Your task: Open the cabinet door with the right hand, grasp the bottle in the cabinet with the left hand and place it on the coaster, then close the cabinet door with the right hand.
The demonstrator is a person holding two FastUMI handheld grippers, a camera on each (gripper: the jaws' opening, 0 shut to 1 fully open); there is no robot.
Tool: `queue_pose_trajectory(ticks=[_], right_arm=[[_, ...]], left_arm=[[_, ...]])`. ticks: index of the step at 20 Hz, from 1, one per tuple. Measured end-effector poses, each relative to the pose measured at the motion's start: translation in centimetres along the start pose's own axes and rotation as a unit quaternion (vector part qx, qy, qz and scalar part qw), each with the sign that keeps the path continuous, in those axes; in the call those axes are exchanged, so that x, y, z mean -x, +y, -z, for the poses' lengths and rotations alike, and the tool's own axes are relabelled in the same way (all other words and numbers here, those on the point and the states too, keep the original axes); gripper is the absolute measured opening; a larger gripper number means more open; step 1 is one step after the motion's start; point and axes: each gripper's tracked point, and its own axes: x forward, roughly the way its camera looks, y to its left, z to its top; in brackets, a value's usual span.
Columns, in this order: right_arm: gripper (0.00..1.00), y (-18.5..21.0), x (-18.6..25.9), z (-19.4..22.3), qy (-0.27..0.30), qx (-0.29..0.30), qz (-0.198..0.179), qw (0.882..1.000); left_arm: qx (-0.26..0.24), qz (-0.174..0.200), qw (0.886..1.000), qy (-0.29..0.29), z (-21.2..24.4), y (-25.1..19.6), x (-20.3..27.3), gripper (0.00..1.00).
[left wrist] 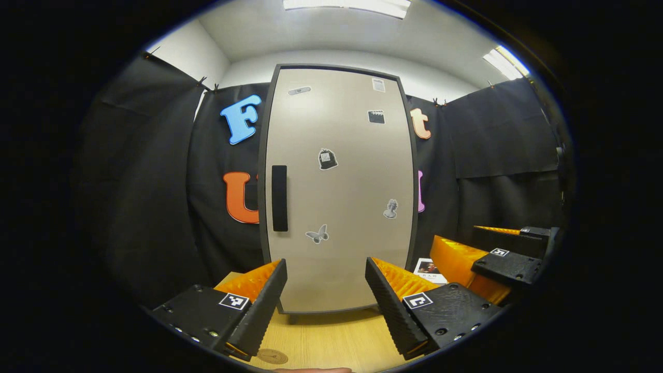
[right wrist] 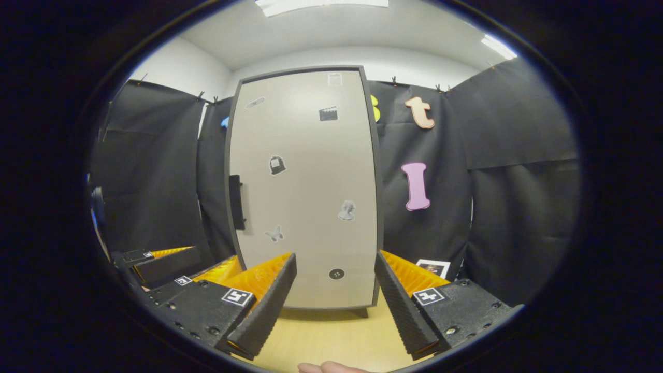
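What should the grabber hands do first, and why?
Probably the right gripper should reach for the black upright handle on the tall grey cabinet door. The door looks shut, both grippers are open and holding nothing, and the left gripper can't get inside until it opens.

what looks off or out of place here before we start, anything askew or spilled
Nothing stands out. The cabinet door is shut and sits square in its frame, its handle intact. The wooden table shows no spill. The left gripper and right gripper are both open, holding nothing.
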Motion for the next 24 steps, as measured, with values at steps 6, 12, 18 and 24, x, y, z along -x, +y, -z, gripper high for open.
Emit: queue_pose_trajectory(ticks=[6, 12, 18, 24], right_arm=[[0.98, 1.2, 0.5, 0.6, 0.007, 0.009, -0.012, 1.000], [0.98, 1.8, -0.5, 1.1, 0.018, 0.034, -0.015, 0.999], [0.98, 1.7, -1.7, 1.5, 0.025, 0.035, -0.012, 0.999], [0.98, 1.1, -2.0, 1.2, 0.016, 0.039, -0.001, 0.999]], left_arm=[[-0.004, -0.037, 0.999, 0.009, 0.1, 1.9, 1.2, 0.92], [0.008, -0.052, 0.999, 0.004, 0.0, 2.9, 0.8, 0.92], [0.005, -0.050, 0.999, 0.006, 0.2, 3.0, -0.1, 0.92], [0.005, -0.039, 0.999, 0.005, 0.0, 2.5, -0.9, 0.92]])
